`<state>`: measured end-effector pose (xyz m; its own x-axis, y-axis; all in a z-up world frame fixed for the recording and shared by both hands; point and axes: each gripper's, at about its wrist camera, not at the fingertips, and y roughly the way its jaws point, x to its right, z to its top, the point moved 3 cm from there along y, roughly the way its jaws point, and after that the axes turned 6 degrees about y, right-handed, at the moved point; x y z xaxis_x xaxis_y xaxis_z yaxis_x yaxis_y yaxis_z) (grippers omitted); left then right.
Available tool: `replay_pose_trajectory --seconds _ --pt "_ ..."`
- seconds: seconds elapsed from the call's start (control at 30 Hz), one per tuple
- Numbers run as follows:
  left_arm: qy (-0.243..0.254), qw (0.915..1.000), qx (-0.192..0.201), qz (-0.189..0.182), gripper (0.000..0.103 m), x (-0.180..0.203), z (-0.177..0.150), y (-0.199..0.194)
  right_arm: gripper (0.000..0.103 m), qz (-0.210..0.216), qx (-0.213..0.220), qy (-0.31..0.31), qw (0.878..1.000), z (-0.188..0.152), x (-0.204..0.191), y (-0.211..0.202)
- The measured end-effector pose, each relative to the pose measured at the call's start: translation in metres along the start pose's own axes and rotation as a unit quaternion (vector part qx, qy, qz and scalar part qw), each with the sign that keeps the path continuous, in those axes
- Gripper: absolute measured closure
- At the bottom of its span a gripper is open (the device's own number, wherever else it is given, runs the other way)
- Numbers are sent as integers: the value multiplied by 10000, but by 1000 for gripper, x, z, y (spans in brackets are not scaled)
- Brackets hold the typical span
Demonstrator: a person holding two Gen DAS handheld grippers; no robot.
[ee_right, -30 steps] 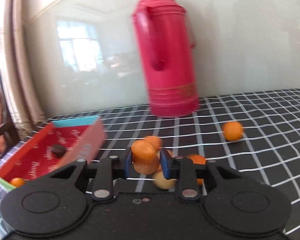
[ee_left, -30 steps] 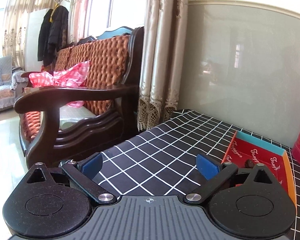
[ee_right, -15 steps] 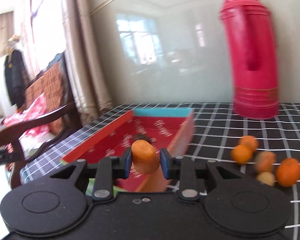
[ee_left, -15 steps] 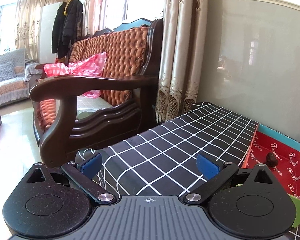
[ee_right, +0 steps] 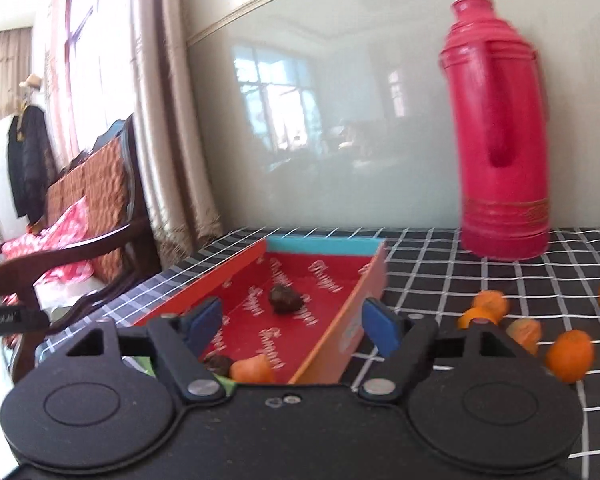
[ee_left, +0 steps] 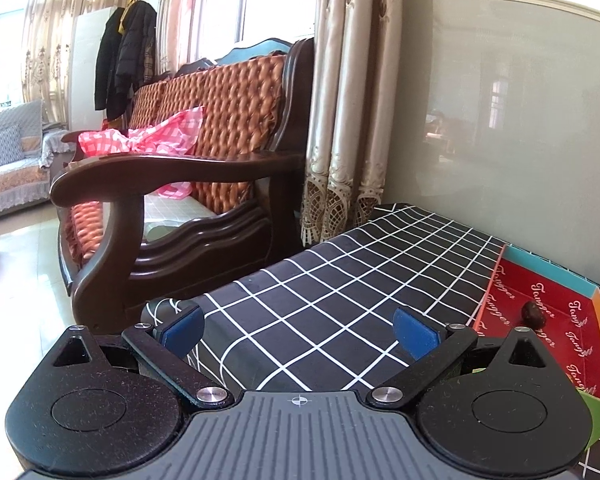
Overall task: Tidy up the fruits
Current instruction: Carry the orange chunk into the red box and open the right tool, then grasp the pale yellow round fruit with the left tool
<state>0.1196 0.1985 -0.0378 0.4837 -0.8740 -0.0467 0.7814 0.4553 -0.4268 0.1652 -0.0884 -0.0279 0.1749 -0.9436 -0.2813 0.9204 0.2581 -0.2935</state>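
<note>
My right gripper (ee_right: 294, 324) hangs over the near end of the red tray (ee_right: 324, 244). Its jaws are opening and nothing is between them. An orange fruit (ee_right: 252, 370) lies in the tray just below the gripper, beside a dark fruit (ee_right: 218, 362). A second dark fruit (ee_right: 285, 299) sits mid-tray. Several orange fruits (ee_right: 570, 356) lie loose on the checked cloth to the right. My left gripper (ee_left: 298, 332) is open and empty above the cloth, left of the red tray (ee_left: 548, 292), where a dark fruit (ee_left: 533, 314) shows.
A tall red thermos (ee_right: 500, 132) stands against the wall behind the loose fruits. The table's left edge (ee_left: 228, 288) drops off toward a wooden sofa (ee_left: 204, 184) and curtains (ee_left: 352, 120). Black-and-white checked cloth (ee_left: 360, 280) covers the table.
My right gripper swung left from the fruit pile to the tray, then opened; the orange fruit it held now lies in the tray. The left view shifted slightly.
</note>
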Motion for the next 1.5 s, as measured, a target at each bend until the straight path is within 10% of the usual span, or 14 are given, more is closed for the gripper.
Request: replay_pose_trajectory --seconds 0.17,0.43,1.0,1.5 --pt "131 9997 106 -174 3 15 3 -8 7 -972 351 46 9946 8 26 -15" --pt "768 9896 578 -1072 3 86 4 -38 6 -2759 566 260 9592 13 83 -40" --pt "2368 9130 462 -3290 9 278 -48 -92 6 -5717 1186 166 8117 9 180 -120" --pt "2528 8964 -242 -3632 55 350 -71 -76 6 -5265 1244 756 8376 9 212 -146"
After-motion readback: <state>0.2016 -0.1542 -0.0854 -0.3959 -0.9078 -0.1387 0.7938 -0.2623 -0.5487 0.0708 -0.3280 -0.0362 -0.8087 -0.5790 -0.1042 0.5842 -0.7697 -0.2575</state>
